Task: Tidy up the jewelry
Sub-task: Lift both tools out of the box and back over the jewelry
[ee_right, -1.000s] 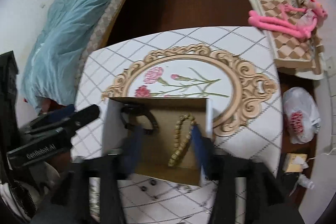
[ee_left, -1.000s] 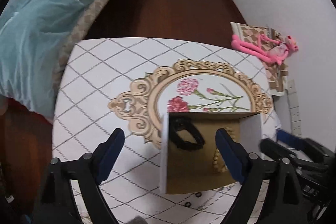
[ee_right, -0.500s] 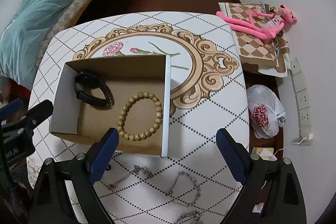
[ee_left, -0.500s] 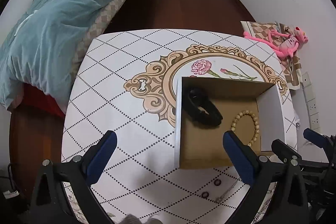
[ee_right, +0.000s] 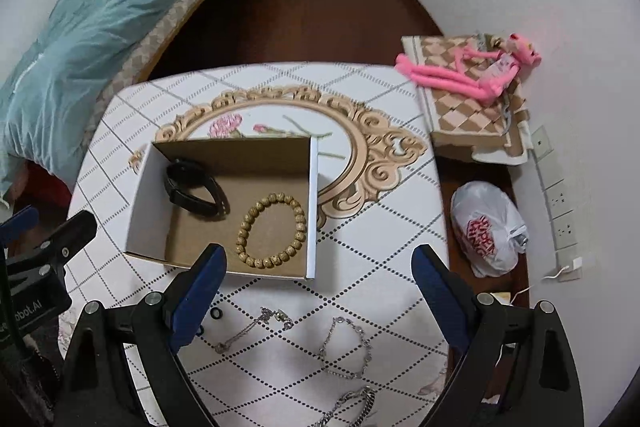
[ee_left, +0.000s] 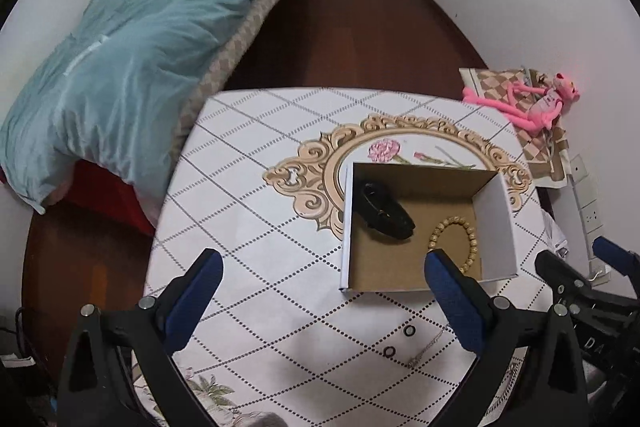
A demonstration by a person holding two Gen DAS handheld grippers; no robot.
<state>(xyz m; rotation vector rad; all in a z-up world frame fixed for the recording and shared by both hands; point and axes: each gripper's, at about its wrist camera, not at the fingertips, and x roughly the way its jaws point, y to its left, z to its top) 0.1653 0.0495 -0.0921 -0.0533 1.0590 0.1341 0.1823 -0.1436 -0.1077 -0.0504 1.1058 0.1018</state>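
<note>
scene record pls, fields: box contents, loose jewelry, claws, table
box: open cardboard box on table
in box: black band; wooden bead bracelet
loose on table: silver chains, small black rings, near side of box
left claw: open, holds nothing, jaws just opened wider
right claw: open, holds nothing, jaws just opened wider
table: white diamond-pattern cloth

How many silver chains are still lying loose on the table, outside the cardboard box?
3 that I can see: one thin chain just below the cardboard box, one looped chain to its right, and a chunkier chain at the picture's bottom edge. The grippers may hide more.
</note>
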